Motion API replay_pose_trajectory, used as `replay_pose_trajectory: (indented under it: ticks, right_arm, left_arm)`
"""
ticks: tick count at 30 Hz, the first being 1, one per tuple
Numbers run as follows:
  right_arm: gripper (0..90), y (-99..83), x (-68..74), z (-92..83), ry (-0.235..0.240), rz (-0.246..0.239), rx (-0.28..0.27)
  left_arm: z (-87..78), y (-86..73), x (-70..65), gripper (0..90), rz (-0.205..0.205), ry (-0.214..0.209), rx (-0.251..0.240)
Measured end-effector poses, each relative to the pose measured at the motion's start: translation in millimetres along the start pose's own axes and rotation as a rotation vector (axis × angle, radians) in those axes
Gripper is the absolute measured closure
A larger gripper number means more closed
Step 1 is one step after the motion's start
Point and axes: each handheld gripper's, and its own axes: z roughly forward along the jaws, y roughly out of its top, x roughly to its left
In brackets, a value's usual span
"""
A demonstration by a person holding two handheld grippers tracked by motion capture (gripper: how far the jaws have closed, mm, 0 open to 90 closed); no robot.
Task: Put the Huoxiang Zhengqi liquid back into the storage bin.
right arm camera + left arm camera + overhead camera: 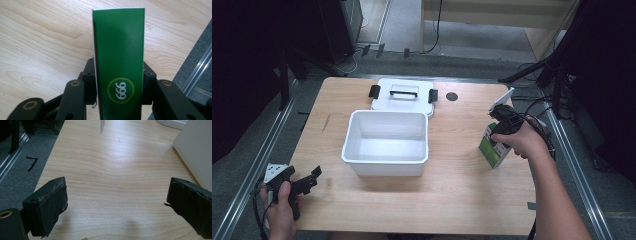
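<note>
Where the floor gives way to furniture stands a wooden tabletop (452,195), pale and grained, with a small dark disc (452,96) set near its far edge. A white bin (385,143) sits open near the middle, nothing visible inside. Its lid (403,95) lies flat on the tabletop just behind it, touching or nearly touching the bin's far rim — a black handle on top and a black clip at each end.

Toward the right edge, well apart from the bin, is a green box (492,147) with a white side. In the right gripper view the box (119,62) stands between the two jaws, its green face showing a round emblem with white figures. The right gripper (502,131) has its jaws closed on the box — the right hand (518,140) wraps the gripper from behind. Whether the box rests on the tabletop or is lifted just clear, I cannot tell.

At the near left corner the left hand (279,207) holds the left gripper (312,177), jaws spread wide over bare wood with nothing between them. The left gripper view shows the bin's wall (197,150) at right.
</note>
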Motion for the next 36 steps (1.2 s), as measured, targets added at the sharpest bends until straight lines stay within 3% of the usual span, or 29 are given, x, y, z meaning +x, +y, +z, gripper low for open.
replay_pose_trajectory:
  ticks: [8,9,10,11,12,13,14,16,18,20,21,22,23,24,25,26,27,34,36]
  right_arm:
    - [64.0,-2.2,1.6,-0.8,-0.004,-0.069,-0.005]
    - [64.0,-3.1,3.2,-2.0,-0.025,-0.114,-0.01]
    - [64.0,-3.1,3.2,-2.0,-0.025,-0.114,-0.01]
    - [63.9,-4.2,4.6,-3.5,-0.052,-0.168,-0.018]
    - [63.9,-4.2,4.6,-3.5,-0.052,-0.168,-0.018]
    - [64.0,-5.2,5.2,-5.6,-0.059,-0.223,-0.032]
    - [64.0,-5.2,5.2,-5.6,-0.059,-0.223,-0.032]
    - [64.1,-7.2,7.0,-9.7,-0.047,-0.294,-0.058]
    - [64.1,-7.5,7.7,-11.2,-0.042,-0.308,-0.068]
    - [64.1,-9.2,13.3,-19.1,-0.02,-0.384,-0.093]
    - [64.1,-9.2,13.3,-19.1,-0.02,-0.384,-0.093]
    - [64.2,-10.0,18.3,-24.4,-0.009,-0.428,-0.106]
    - [64.2,-10.0,18.3,-24.4,-0.009,-0.428,-0.106]
    - [64.2,-10.2,22.7,-30.3,-0.004,-0.474,-0.114]
    - [64.2,-10.2,22.7,-30.3,-0.004,-0.474,-0.114]
    - [64.2,-10.0,27.5,-35.7,-0.006,-0.536,-0.128]
    - [64.2,-9.7,30.4,-38.3,-0.01,-0.566,-0.132]
    - [64.3,-5.8,48.9,-52.6,-0.005,-0.667,-0.149]
    - [64.4,-3.7,60.0,-59.3,0.03,-0.717,-0.15]
  left_arm:
    - [0.2,0.1,0.0,3.9,-0.003,0.0,-0.001]
    - [0.2,0.1,0.0,3.9,-0.003,0.0,-0.001]
    - [0.2,0.1,0.0,3.9,-0.003,0.0,-0.001]
    - [0.1,0.1,0.2,4.0,-0.003,-0.001,0.0]
    - [0.1,0.1,0.2,3.9,-0.003,-0.001,0.0]
    - [-0.1,0.2,0.4,3.9,0.0,-0.003,0.002]
    - [-0.1,0.2,0.4,3.9,0.0,-0.003,0.002]
    - [0.0,0.2,0.4,4.0,-0.001,-0.004,0.002]
    - [0.1,0.2,0.4,4.0,-0.001,-0.004,0.002]
    - [0.1,0.2,0.4,4.0,0.0,-0.005,0.004]
    - [0.1,0.2,0.4,4.0,0.0,-0.005,0.004]
    - [0.2,0.2,0.4,4.0,0.001,-0.005,0.004]
    - [0.2,0.3,0.4,4.0,0.001,-0.005,0.005]
    - [0.3,0.3,0.3,4.0,0.001,-0.006,0.006]
    - [0.3,0.3,0.3,4.0,0.001,-0.006,0.006]
    - [0.3,0.2,0.2,3.9,0.002,-0.005,0.005]
    - [0.2,0.2,0.2,4.0,0.002,-0.005,0.005]
    - [-0.1,0.2,-0.1,4.0,0.006,-0.005,0.004]
    - [-0.1,0.1,0.0,4.0,0.005,-0.005,0.003]
